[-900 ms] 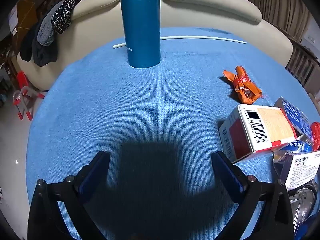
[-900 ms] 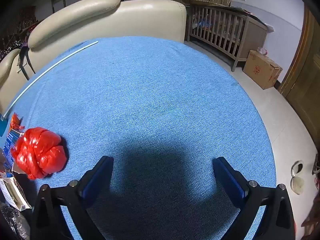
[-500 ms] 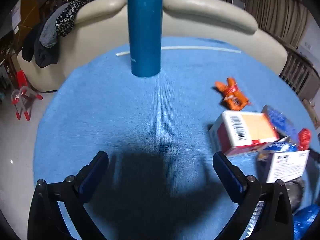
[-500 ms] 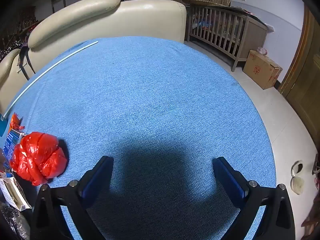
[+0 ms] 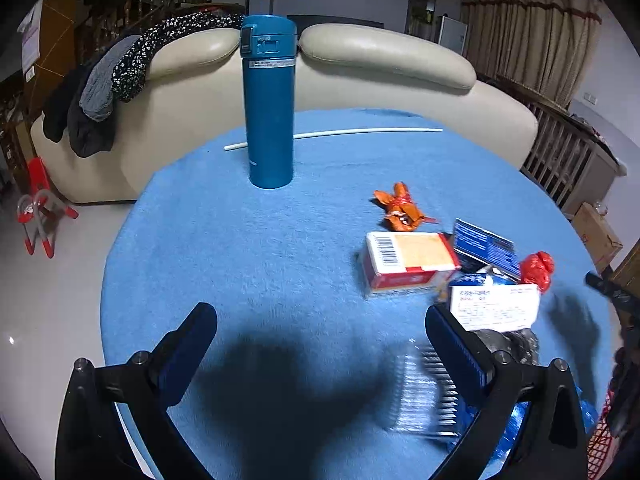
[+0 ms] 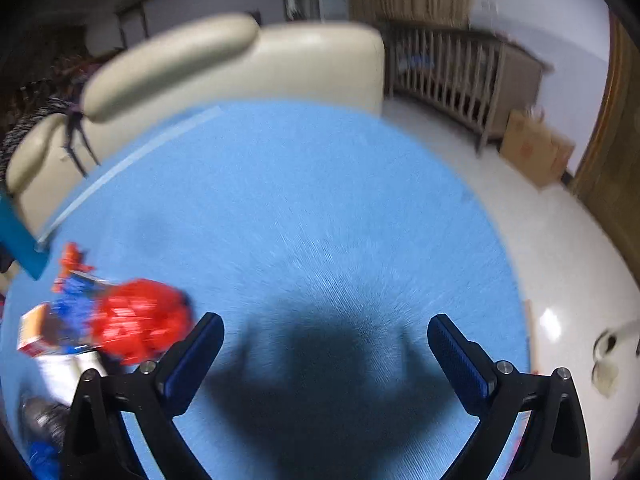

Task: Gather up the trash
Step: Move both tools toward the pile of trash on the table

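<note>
With both sets of blue-padded fingers spread wide and pinching nothing, our left claw (image 5: 320,332) and right claw (image 6: 325,336) hover over the round tabletop covered in blue cloth (image 5: 256,248).

Just beyond the left claw's right finger we see the trash huddled together: a clear ribbed plastic tray (image 5: 420,392), a white printed paper box (image 5: 494,307), and a red-and-white carton with a barcode (image 5: 408,260) lying on its side. Behind these lie a dark blue printed box (image 5: 484,246) and a crumpled red plastic bag (image 5: 538,266), with a twisted orange wrapper (image 5: 400,206) a little apart, farther out.

In the right wrist view, heavily blurred, the same pile sits just left of the left finger, the red bag (image 6: 140,320) nearest it.

Farther back stands an upright teal insulated flask (image 5: 269,104), with a thin white rod (image 5: 360,132) lying behind it near the tabletop's far edge. A cream leather sofa (image 5: 380,60) curves beyond, dark clothes (image 5: 108,92) draped over it.
</note>
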Demonstrator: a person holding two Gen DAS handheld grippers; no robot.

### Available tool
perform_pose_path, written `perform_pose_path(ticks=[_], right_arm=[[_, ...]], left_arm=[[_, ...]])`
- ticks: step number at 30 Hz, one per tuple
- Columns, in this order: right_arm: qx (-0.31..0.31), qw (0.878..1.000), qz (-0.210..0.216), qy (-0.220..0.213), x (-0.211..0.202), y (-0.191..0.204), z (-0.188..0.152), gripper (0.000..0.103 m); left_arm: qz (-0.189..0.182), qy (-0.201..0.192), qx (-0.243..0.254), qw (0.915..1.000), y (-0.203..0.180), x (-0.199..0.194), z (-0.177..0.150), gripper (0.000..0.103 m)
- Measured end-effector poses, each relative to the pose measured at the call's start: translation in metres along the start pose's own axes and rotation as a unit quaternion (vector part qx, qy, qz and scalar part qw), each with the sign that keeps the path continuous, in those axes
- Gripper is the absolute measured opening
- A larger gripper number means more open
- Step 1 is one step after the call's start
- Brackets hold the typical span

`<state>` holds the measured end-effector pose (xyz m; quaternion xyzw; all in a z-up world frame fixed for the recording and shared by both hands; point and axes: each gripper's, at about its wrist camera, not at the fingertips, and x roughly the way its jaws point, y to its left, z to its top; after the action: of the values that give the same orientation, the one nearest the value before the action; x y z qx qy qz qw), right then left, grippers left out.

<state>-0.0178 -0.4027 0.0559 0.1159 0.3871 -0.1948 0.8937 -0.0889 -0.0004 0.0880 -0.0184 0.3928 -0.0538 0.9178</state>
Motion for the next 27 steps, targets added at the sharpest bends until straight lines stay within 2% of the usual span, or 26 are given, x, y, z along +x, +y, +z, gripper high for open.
perform_pose_path(ticks=[2,5,8,13,17,27], right_arm=[[0.002,0.999,0.028,-0.028,-0.033,0.003,-0.003,0.103],[-0.005,0.997,0.068,-0.045,-0.078,0.011,-0.017,0.103],[-0.02,0.994,0.102,-0.032,-0.101,0.027,-0.036,0.103],[-0.032,0.991,0.12,-0.055,-0.141,0.041,-0.07,0.103],[-0.055,0.989,0.127,-0.059,-0.155,0.05,-0.087,0.103],[-0.088,0.982,0.148,-0.075,-0.173,0.065,-0.1,0.103]], left_arm=[[-0.005,-0.003,-0.001,1.0,-0.002,-0.005,-0.004,0.103],[-0.013,-0.006,0.002,0.9999,-0.008,-0.012,-0.01,0.103],[-0.023,-0.01,0.002,0.9997,-0.012,-0.019,-0.013,0.103],[-0.029,-0.013,0.007,0.9995,-0.016,-0.026,-0.016,0.103],[-0.031,-0.018,0.008,0.9993,-0.02,-0.031,-0.02,0.103],[-0.035,-0.023,0.008,0.9991,-0.021,-0.039,-0.026,0.103]])
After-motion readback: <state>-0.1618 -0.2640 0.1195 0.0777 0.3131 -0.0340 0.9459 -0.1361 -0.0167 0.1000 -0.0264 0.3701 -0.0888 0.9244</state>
